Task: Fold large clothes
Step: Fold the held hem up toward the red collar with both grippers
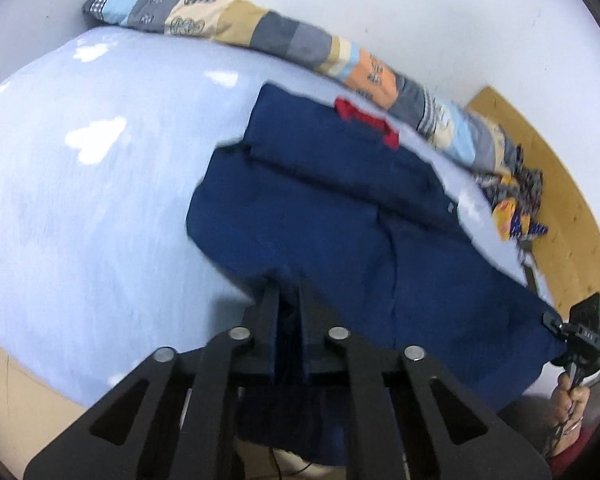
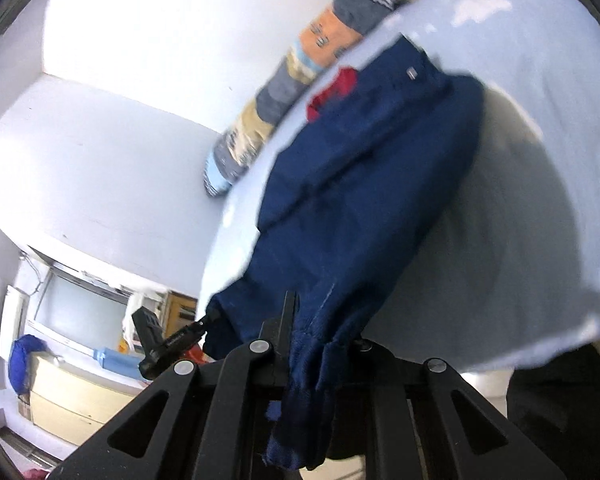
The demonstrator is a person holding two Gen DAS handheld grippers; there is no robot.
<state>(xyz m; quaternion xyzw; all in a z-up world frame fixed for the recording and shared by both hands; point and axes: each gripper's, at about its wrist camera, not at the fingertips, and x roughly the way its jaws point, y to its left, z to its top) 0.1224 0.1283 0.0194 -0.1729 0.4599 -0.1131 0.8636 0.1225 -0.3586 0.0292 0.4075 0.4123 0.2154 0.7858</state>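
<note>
A large navy blue garment with a red collar lining lies on the pale blue bed, its far part folded. My left gripper is shut on its near hem, lifting one corner. My right gripper is shut on the other near corner; the cloth hangs through its fingers. The right gripper also shows in the left wrist view, clamped on the hem's corner. The left gripper shows in the right wrist view, holding the opposite corner.
A patchwork quilt roll lies along the wall at the bed's far side. A crumpled patterned cloth sits by the wooden headboard. The bed sheet spreads to the left. A window and boxes show in the right wrist view.
</note>
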